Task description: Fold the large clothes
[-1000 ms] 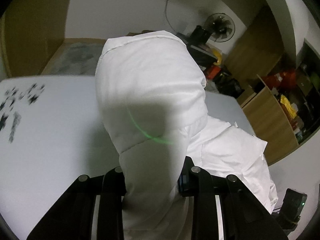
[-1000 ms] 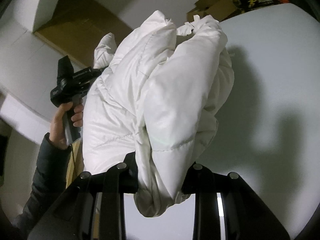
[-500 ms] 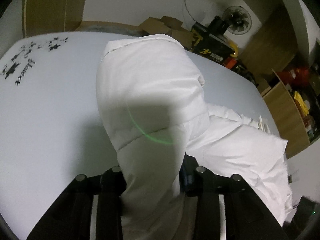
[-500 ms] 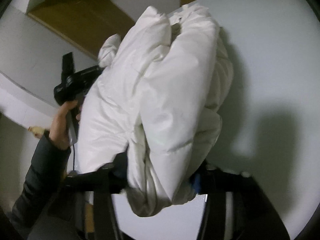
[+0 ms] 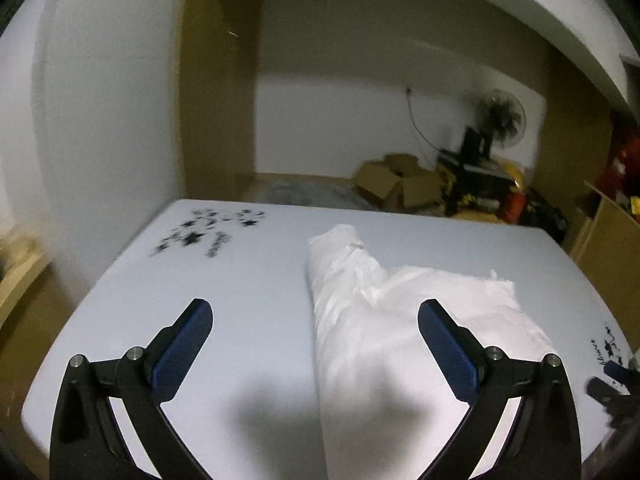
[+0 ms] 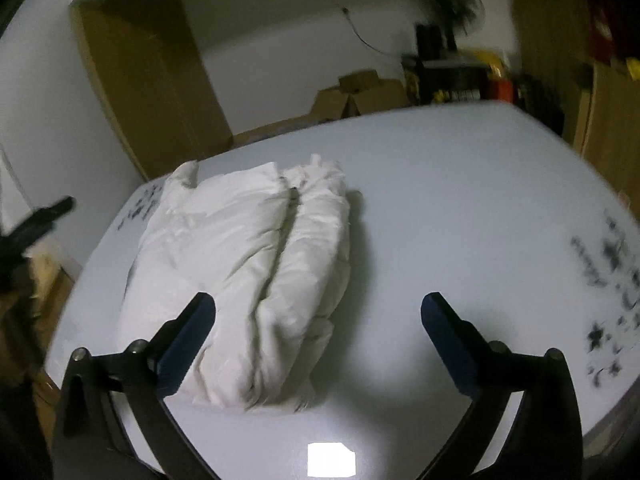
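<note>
- The left hand-held gripper [image 5: 315,318] is released: its jaws are opening and stand wide apart, with the blue pads [image 5: 182,348] facing each other across a big gap.
- Nothing is pressed by these pads. The white padded jacket [image 5: 384,344] lies on the surface [image 5: 248,280] and, in the left wrist view, it appears in the right part of the gap, but the pads do not touch it.
- The right finger of this hand-held gripper stands in front of the jacket; the left finger is over bare surface, well apart from the cloth.
- The right hand-held gripper [image 6: 318,314] is also released: its jaws are opening, and the two blue pads [image 6: 448,344] are far from each other.
- It holds nothing. In the right wrist view the jacket [image 6: 256,264] lies in a folded bundle, with a long crease that runs along its middle, and it lies to the left and centre of the gap.
- The left finger of the right hand-held gripper overlaps the near corner of the bundle in the picture; if it touches the cloth, I cannot tell. The right finger is over bare surface [image 6: 460,208].
- The jacket rests flat on the pale surface, nearer to its left edge in the right wrist view.
- Black printed marks [image 5: 208,232] are on the surface, beyond the left finger in the left wrist view and apart from the jacket.
</note>
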{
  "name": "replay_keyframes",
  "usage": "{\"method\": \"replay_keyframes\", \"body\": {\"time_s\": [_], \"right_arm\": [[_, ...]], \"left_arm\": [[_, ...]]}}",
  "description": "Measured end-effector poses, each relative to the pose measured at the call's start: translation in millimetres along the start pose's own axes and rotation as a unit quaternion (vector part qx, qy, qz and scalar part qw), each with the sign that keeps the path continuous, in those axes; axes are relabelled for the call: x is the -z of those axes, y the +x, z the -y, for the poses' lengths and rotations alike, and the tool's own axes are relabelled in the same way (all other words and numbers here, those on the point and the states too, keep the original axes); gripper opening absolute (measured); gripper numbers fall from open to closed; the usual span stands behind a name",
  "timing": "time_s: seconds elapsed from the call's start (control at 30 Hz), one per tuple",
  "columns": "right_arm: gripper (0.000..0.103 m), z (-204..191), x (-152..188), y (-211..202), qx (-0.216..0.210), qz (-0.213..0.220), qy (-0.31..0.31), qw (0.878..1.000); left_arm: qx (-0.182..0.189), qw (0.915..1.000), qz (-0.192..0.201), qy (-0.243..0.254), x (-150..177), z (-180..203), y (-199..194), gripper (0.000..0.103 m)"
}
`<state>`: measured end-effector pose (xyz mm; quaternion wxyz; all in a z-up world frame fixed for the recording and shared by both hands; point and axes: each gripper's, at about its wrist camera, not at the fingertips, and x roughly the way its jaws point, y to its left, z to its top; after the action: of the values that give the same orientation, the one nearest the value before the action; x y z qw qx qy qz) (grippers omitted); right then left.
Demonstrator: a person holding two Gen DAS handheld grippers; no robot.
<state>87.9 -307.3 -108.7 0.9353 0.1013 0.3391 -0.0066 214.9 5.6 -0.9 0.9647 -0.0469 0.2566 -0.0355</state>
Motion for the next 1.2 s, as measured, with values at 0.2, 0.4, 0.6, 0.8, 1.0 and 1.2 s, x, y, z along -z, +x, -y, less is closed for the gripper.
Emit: {"method": "replay_keyframes", "body": {"time_s": [0.2, 0.4, 0.6, 0.8, 1.0, 1.2], "right_arm": [[0.103, -47, 30, -40, 0.035, 0.025, -0.098, 0.994], [0.103, -50, 47, -85, 0.034, 0.069, -0.126, 0.989], [0.103, -62, 54, -108, 0.039, 0.107, -0.125, 0.986], [0.103, -75, 58, -107, 0.048, 0.083, -0.141, 0.985], [0.103, -78, 61, -108, 0.049, 0.084, -0.141, 0.985], [0.103, -79, 64, -111, 0.048, 0.087, -0.144, 0.985]], "left_arm": [[-0.083, 0.9951, 0.051, 0.012, 62, 29, -108, 0.103], [-0.090, 0.9957, -0.011, -0.018, 100, 26, -133, 0.103], [-0.106, 0.9931, -0.045, -0.017, 116, 31, -131, 0.103], [-0.100, 0.9938, -0.045, -0.016, 120, 38, -135, 0.103], [-0.102, 0.9929, -0.060, -0.017, 119, 37, -127, 0.103], [-0.106, 0.9918, -0.069, -0.020, 120, 37, -125, 0.103]]}}
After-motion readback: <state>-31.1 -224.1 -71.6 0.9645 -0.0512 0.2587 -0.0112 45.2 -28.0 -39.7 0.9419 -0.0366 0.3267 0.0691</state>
